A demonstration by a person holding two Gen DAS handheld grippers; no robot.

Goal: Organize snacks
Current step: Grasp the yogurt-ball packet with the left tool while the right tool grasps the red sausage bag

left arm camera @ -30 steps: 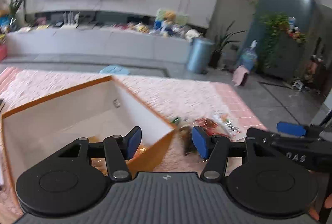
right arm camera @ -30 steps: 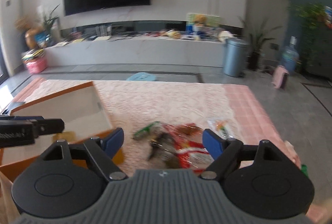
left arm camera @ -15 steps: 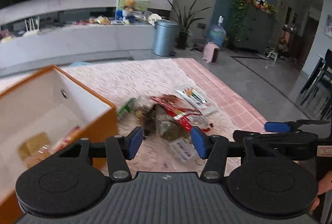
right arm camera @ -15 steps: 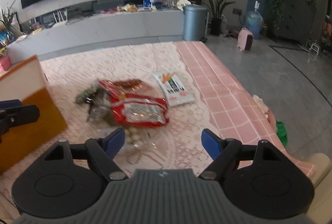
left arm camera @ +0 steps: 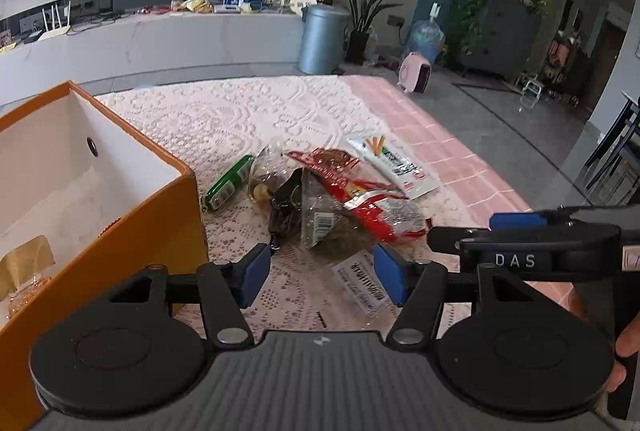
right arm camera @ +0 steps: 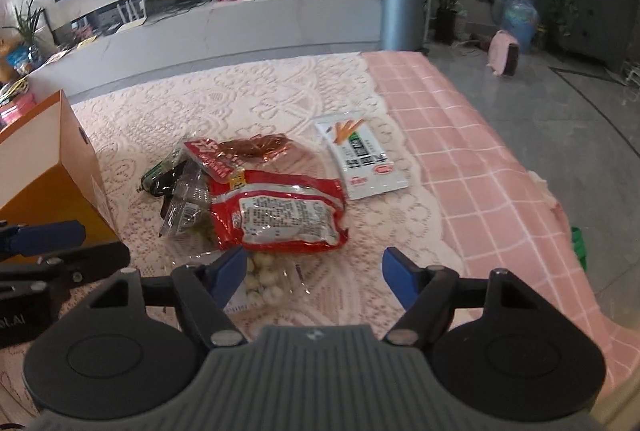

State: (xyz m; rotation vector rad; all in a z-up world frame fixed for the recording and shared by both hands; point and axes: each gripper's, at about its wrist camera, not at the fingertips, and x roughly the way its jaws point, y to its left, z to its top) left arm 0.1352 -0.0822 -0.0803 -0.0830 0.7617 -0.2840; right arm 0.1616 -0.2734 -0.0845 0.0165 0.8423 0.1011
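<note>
Both tongs, left and right, hang spread and empty over the desk. One orange box sits left of the snack heap: two red packets, one white, one green.

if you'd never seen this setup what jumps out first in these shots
The heap of snack packets in the middle of the lace tablecloth draws the eye first, above all the big red bag on top and the white packet lying flat just to its right. Next comes the open orange box at the left, with a few snacks already inside. Both the left gripper and the right gripper hover open before the heap, holding nothing.
</note>
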